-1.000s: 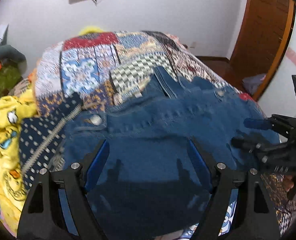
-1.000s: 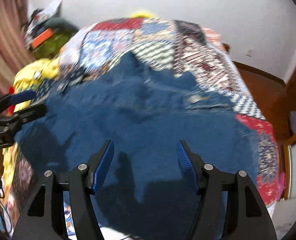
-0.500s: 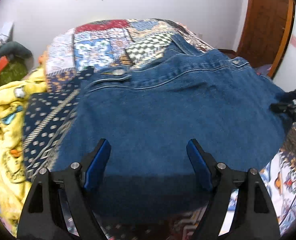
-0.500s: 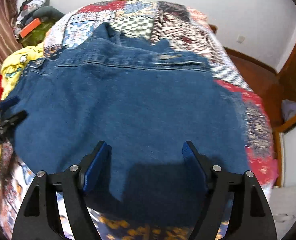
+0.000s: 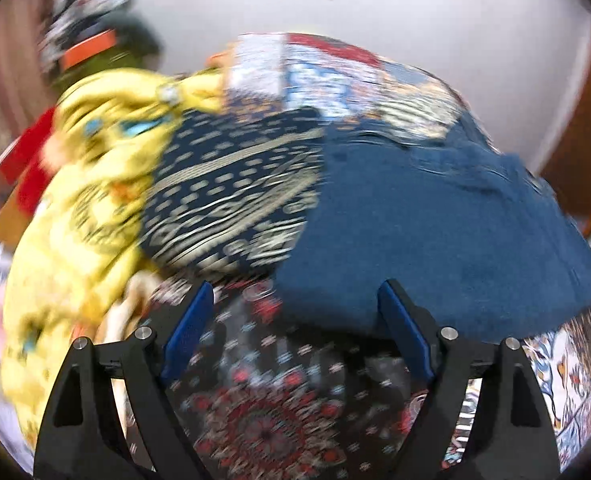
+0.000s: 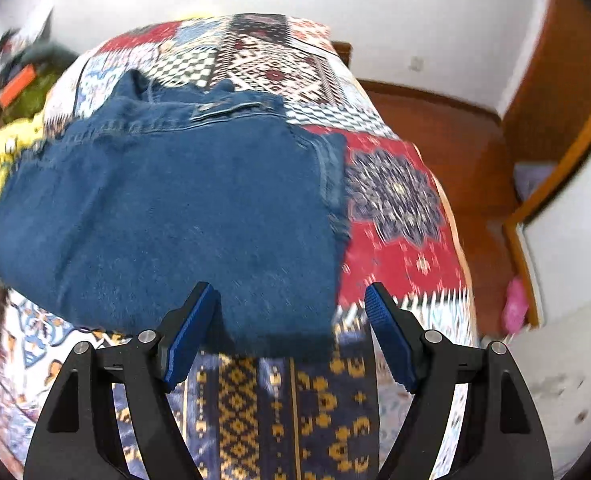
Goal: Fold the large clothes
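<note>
A folded blue denim garment lies flat on the patchwork bedspread. In the left wrist view the denim garment fills the right half, over the bedspread. My left gripper is open and empty, above the bedspread at the denim's near left corner. My right gripper is open and empty, its blue pads either side of the denim's near right edge, not touching it.
A yellow printed blanket is heaped at the bed's left side, with clutter behind it. A wooden floor and door frame lie right of the bed. A white wall stands behind.
Both grippers have pulled back and apart from over the denim: the left swung left toward the yellow blanket, the right swung right. The denim now lies folded and still.
</note>
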`<state>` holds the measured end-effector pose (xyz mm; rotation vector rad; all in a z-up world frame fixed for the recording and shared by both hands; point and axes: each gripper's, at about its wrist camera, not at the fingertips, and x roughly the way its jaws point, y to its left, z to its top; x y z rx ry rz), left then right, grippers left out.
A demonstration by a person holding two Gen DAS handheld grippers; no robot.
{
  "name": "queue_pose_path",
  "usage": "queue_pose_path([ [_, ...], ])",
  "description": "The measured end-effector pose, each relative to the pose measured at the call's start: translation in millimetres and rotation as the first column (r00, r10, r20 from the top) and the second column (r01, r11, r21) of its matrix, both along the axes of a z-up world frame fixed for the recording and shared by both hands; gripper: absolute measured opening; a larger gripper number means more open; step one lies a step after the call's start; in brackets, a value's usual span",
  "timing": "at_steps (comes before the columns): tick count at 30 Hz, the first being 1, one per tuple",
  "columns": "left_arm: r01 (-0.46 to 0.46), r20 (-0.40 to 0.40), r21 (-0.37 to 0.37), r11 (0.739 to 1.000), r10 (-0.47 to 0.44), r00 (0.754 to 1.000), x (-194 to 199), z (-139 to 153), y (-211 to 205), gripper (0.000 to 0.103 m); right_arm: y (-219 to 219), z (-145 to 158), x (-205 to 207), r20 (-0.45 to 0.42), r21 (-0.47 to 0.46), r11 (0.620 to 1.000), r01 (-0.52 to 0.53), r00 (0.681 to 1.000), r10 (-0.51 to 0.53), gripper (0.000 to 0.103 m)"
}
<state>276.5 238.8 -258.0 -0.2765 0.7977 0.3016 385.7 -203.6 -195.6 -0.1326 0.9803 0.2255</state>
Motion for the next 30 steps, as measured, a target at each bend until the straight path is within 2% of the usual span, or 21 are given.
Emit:
queue_pose_path([
  [2,-0.051,-0.014,-0.02,0.998,0.051,0.999,-8,-3,9,0.085,-7,3,-1,-0.004,0.01,1.0,0.027,1.0,-0.027,0.074],
  [5,-0.093,-0.03,-0.107,0.99,0.09,0.995,-18,-4,20,0.085,-8,14,-5,0.029,0.006,0.999,0.04,0.999,-0.04,0.074],
  [7,-0.104,-0.019,-0.192,0.976,0.103,0.995,-23,-2,23,0.085,-2,25,-11,0.065,0.001,1.0,0.026,0.998,-0.026,0.074],
  [9,-0.098,-0.008,-0.294,0.951,0.1,0.995,-21,-4,21,0.085,5,33,-14,0.096,0.001,1.0,0.005,0.995,-0.005,0.074],
  [11,-0.063,-0.005,-0.404,0.912,0.066,0.998,-15,-10,18,0.085,15,40,-15,0.122,0.003,1.0,-0.021,0.992,0.021,0.074],
  [13,-0.029,-0.001,-0.529,0.848,0.033,0.999,-5,-21,11,0.085,27,42,-16,0.139,0.011,0.999,-0.053,0.989,0.051,0.075],
  [16,-0.019,-0.008,-0.625,0.781,0.018,1.0,13,-34,5,0.084,46,38,-15,0.14,0.013,0.993,-0.114,0.984,0.112,0.075],
  [18,-0.025,-0.01,-0.677,0.736,0.026,1.0,23,-41,4,0.083,58,31,-14,0.127,0.011,0.99,-0.14,0.982,0.137,0.075],
  [20,-0.04,-0.02,-0.718,0.694,0.038,0.999,35,-50,4,0.074,66,23,-14,0.11,0.01,0.987,-0.159,0.982,0.157,0.075],
  [24,-0.067,-0.04,-0.769,0.636,0.056,0.998,56,-67,9,0.063,81,8,-11,0.072,-0.003,0.983,-0.184,0.98,0.184,0.075],
  [26,-0.069,-0.025,-0.791,0.608,0.081,0.996,58,-71,13,0.053,84,5,-13,0.06,-0.003,0.981,-0.193,0.979,0.193,0.075],
  [27,-0.071,-0.018,-0.787,0.613,0.092,0.996,59,-69,13,0.05,85,2,-12,0.051,-0.001,0.98,-0.197,0.979,0.197,0.075],
  [28,-0.072,-0.012,-0.768,0.637,0.098,0.995,59,-64,10,0.047,87,2,-13,0.045,0.001,0.98,-0.199,0.979,0.199,0.075],
  [30,-0.068,0.004,-0.706,0.705,0.1,0.995,56,-51,2,0.039,88,-1,-13,0.023,0.005,0.98,-0.201,0.979,0.2,0.075],
])
